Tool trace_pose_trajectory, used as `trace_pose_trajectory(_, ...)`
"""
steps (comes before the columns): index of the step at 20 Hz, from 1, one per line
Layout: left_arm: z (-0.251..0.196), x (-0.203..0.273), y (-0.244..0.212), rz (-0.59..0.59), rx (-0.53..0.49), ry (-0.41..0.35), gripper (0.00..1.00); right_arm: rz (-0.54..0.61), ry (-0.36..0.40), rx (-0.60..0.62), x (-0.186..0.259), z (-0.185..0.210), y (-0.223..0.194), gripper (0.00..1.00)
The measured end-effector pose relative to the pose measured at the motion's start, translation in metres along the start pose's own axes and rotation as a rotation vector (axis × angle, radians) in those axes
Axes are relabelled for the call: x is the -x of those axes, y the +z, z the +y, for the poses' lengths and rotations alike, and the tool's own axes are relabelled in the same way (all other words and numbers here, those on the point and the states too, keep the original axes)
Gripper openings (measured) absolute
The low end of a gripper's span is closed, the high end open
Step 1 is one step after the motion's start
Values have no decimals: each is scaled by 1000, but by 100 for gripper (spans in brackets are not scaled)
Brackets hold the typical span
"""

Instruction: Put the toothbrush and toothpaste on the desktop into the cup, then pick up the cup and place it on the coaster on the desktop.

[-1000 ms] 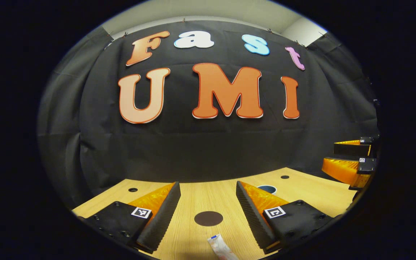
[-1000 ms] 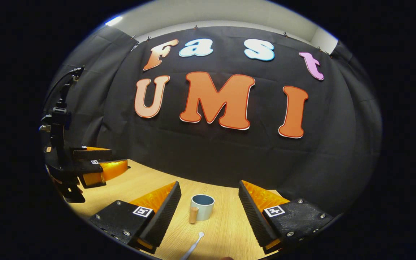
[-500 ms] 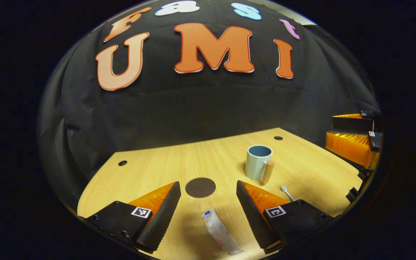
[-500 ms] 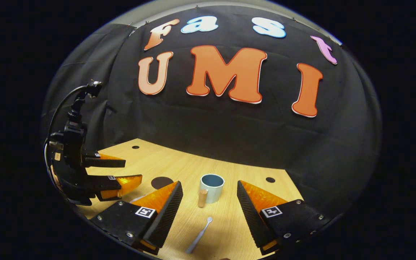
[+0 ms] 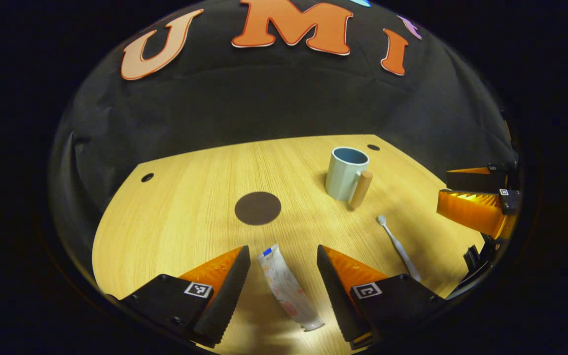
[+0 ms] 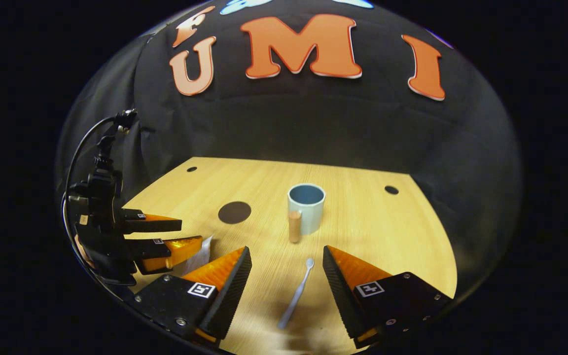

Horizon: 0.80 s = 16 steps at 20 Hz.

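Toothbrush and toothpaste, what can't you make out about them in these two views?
- Toothbrush: handle end hidden behind the left claw's finger in the left gripper view; blurred in the right gripper view.
- Toothpaste: print too small and blurred in the left gripper view; in the right gripper view, mostly hidden behind claw fingers.
- Cup: inside bottom hidden by its wall.

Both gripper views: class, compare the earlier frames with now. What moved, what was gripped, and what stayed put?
Both grippers tipped down toward the desktop. The left gripper now straddles the toothpaste, the right gripper the toothbrush. Both open; nothing gripped. The cup and coaster stayed put.
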State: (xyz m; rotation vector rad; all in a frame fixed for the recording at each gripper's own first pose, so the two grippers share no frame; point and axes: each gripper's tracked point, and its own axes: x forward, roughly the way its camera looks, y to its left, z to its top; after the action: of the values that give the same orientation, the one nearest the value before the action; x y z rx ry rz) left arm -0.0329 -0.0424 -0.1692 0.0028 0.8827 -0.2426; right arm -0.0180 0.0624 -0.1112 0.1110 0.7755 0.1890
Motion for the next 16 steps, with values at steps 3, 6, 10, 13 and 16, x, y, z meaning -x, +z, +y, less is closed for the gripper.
trace_pose_trajectory(3,-3,-5,-15,53,-2,-7,88,122,-12,-23,-12,-2,-30,88)
trace_pose_trajectory(6,6,-7,-31,122,-18,29,88,222,-13,-30,-21,3,-57,86)
trace_pose_trajectory(10,-2,-10,-56,225,45,7,78,303,-21,-25,-25,4,-61,86)
trace_pose_trajectory(13,-8,-8,-58,275,89,-8,73,334,-25,-16,-26,3,-60,80)
trace_pose_trajectory(16,-11,-3,-54,305,124,-11,70,362,-22,-9,-30,7,-61,85)
